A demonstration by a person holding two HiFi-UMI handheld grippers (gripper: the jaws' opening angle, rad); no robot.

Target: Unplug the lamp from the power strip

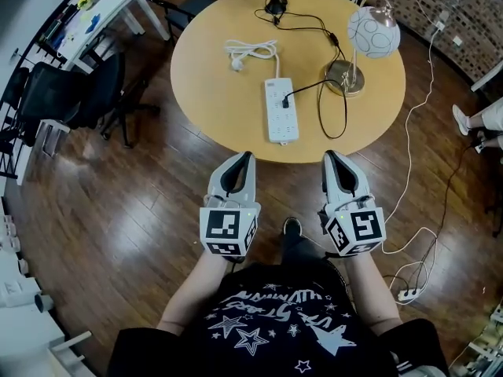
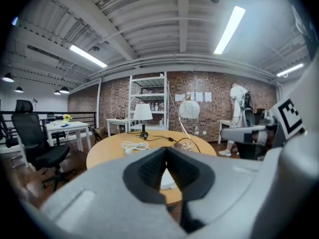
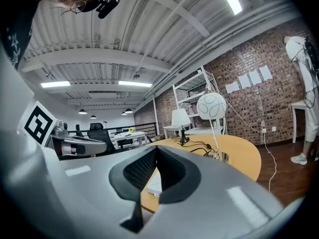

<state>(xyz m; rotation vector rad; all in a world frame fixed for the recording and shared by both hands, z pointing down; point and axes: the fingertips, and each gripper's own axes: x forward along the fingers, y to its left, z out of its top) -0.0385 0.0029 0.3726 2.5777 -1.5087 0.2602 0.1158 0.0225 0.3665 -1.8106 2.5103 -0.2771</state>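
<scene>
Left tool (image 1: 247, 155), right tool (image 1: 330, 155) face power strip (image 1: 282, 110), lamp (image 1: 373, 31).

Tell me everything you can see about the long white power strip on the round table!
The long white power strip looks like smooth plastic, a flat bar with rows of sockets on top. It lies flat on the round light wooden table, near the edge closest to the person, pointing lengthwise away from them. One small black plug sits in it around the middle, its black cord running right toward the globe-shaded lamp. Nothing else rests on it.
</scene>
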